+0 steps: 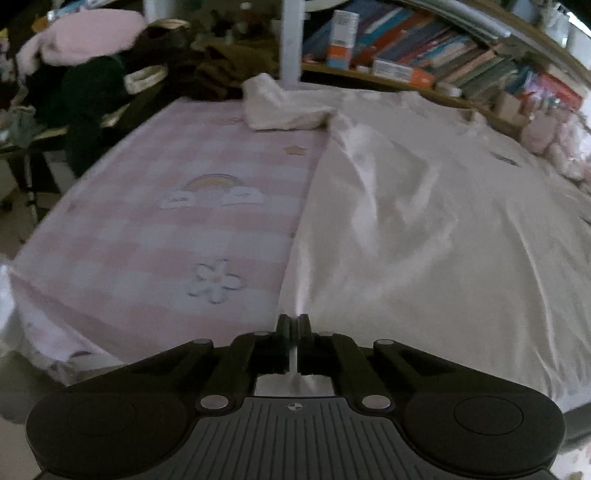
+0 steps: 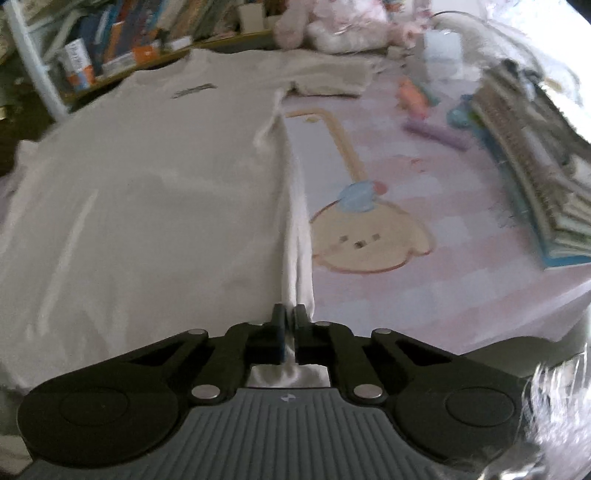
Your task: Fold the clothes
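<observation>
A white T-shirt (image 1: 443, 221) lies spread on a pink checked bed sheet (image 1: 155, 229). My left gripper (image 1: 294, 323) is shut on the shirt's near hem at its left side edge, with cloth pinched between the pads. One sleeve (image 1: 284, 107) lies crumpled at the far left corner. In the right wrist view the same T-shirt (image 2: 147, 184) fills the left half, with a small dark print near its collar. My right gripper (image 2: 290, 314) is shut on the hem at the shirt's right side edge, and a raised fold of cloth runs away from the fingers.
A shelf of books (image 1: 424, 48) runs behind the bed. Dark and pink clothes (image 1: 88, 44) are heaped at the far left. On the sheet (image 2: 424, 295) to the right lie a stack of books (image 2: 535, 177), small coloured items (image 2: 421, 99) and plush toys (image 2: 332, 26).
</observation>
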